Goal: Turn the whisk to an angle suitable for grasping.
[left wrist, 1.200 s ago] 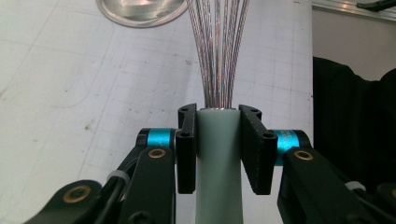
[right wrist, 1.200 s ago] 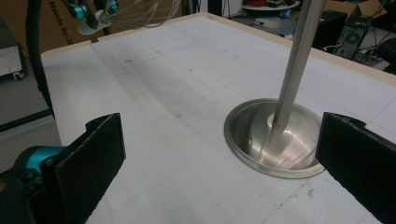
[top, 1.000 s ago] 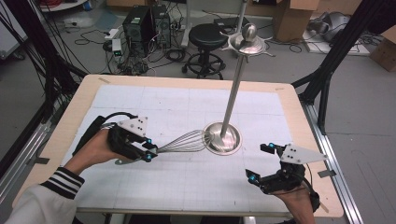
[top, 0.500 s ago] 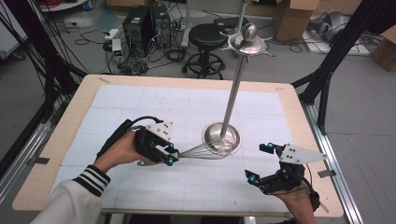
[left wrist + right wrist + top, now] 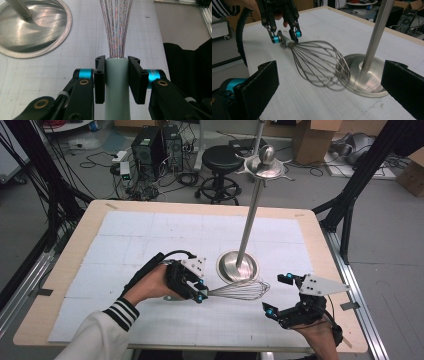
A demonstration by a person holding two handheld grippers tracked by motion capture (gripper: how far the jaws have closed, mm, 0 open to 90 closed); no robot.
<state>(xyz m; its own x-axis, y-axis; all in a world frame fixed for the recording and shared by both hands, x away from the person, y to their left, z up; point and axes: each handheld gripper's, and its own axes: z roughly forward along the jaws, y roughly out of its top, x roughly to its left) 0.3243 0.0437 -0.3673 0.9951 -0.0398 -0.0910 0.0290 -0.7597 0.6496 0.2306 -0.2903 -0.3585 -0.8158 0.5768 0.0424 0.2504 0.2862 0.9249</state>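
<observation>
The whisk (image 5: 240,290) lies level above the white-sheeted table (image 5: 150,235), its wire head pointing toward the person's right and its pale handle (image 5: 117,85) clamped between the black jaws of the left tool (image 5: 200,290). In the left tool's own view the two jaws press flat on either side of the handle, with the wires fanning out from its end. The whisk's wire head sits just in front of the round steel base (image 5: 238,266) of a stand, whose wire loops overlap the base's near rim as seen from above; whether they touch it I cannot tell. From that base a slim metal pole (image 5: 250,220) rises, tilted, to a small dish and ball at the top (image 5: 266,162). The right tool (image 5: 281,295) rests near the table's front right corner, well apart from the whisk, its jaws spread wide with nothing between them. In its view the whisk's head is blurred.
</observation>
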